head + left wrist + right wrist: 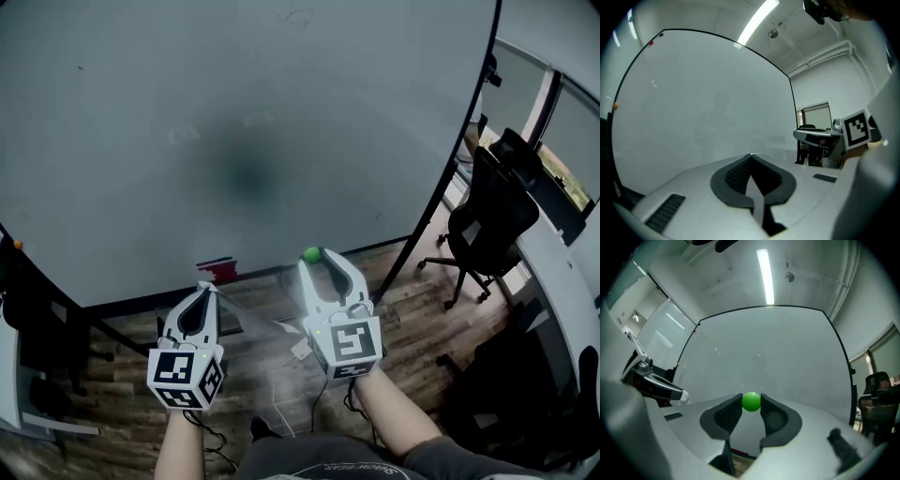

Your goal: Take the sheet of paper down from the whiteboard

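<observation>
Clerk: left claw, contents?

Me: Item 1: mine, clamped tight on sheet of paper, seen edge-on, off the whiteboard and below its lower edge. Item 2: my right claw, tips pinching a green ball.

You had before you: one black office chair, far right, on a wood-plank floor; one white desk right of it; one ceiling strip light, lit.
</observation>
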The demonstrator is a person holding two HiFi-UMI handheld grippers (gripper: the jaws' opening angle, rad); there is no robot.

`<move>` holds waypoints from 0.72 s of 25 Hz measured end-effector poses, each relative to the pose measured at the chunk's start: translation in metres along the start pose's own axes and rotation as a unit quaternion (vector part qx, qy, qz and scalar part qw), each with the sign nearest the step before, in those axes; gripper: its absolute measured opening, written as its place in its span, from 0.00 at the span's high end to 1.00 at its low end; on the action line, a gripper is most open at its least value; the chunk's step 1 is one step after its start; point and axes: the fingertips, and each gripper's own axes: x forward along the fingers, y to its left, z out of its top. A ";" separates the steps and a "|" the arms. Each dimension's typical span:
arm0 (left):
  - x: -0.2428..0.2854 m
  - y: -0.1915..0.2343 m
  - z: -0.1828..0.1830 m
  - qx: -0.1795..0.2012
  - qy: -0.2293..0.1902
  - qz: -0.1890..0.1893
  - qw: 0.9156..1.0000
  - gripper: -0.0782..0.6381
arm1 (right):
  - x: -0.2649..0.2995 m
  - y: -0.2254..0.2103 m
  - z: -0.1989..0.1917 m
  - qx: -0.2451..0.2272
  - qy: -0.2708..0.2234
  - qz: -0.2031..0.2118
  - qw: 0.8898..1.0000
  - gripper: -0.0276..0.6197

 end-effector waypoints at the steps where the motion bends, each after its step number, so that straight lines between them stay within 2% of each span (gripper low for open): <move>1: -0.003 -0.009 -0.002 -0.002 0.001 0.006 1.000 0.88 | -0.007 -0.003 -0.003 0.000 0.001 0.010 1.000 0.76; 10: -0.037 -0.098 -0.035 0.000 0.018 0.062 0.998 0.87 | -0.091 -0.038 -0.030 0.007 0.011 0.070 0.997 0.76; 18: -0.072 -0.161 -0.061 -0.020 0.037 0.102 0.994 0.88 | -0.157 -0.054 -0.051 0.029 0.020 0.114 0.993 0.76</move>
